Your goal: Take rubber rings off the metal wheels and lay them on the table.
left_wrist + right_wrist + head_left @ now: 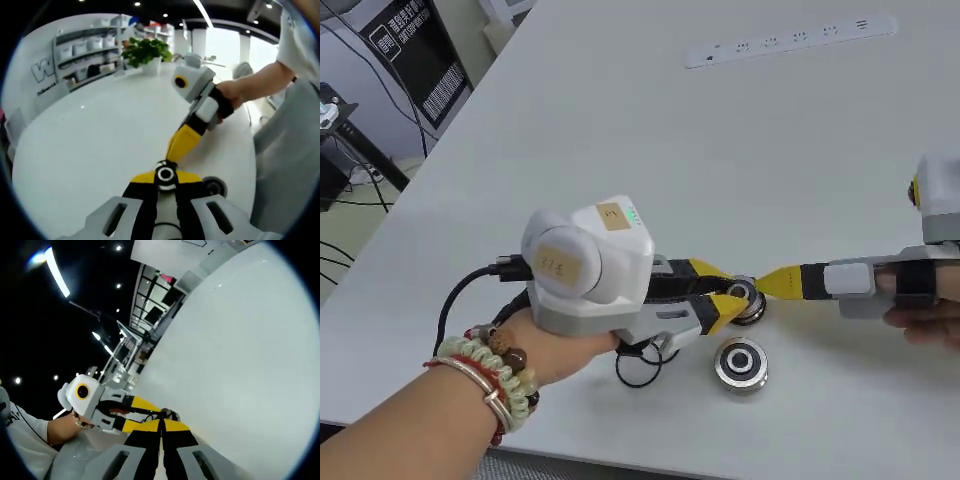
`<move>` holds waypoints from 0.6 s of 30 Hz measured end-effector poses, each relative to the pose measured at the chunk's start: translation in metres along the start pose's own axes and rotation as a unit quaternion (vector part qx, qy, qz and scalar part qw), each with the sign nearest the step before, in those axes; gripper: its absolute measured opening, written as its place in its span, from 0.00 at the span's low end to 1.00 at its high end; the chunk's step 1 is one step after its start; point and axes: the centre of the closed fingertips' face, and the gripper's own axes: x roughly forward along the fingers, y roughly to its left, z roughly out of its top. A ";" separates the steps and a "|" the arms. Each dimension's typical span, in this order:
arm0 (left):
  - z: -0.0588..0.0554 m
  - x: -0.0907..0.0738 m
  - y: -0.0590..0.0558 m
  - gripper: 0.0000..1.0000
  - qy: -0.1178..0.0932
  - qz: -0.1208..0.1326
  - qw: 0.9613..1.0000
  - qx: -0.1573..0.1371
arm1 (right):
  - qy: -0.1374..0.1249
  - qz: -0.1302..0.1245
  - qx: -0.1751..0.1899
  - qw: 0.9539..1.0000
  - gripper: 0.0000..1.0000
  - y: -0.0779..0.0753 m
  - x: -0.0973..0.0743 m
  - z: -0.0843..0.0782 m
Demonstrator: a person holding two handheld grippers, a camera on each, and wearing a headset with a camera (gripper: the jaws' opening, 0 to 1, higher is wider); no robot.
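This looks like an open-plan office or showroom-style lab. A long white table (620,120) carries a white power strip (790,40). On the floor beside it, black cables (350,190) run below a black placard (420,55) (barcode and white lettering on it). The left gripper view adds wall shelves (82,55) of white bins, a leafy potted plant (145,50) and recessed ceiling spotlights (137,4).

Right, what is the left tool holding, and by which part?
The left tool clamps a metal wheel by its rim, between its jaw tips.
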 end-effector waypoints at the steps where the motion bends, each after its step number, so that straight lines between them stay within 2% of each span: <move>1: 0.000 0.000 0.000 0.13 0.000 0.000 1.000 0.000 | 0.000 0.000 0.002 1.000 0.00 0.000 0.000 0.000; 18: -0.001 0.000 0.000 0.13 0.001 0.001 1.000 0.001 | 0.001 0.011 0.014 1.000 0.00 0.003 0.002 0.002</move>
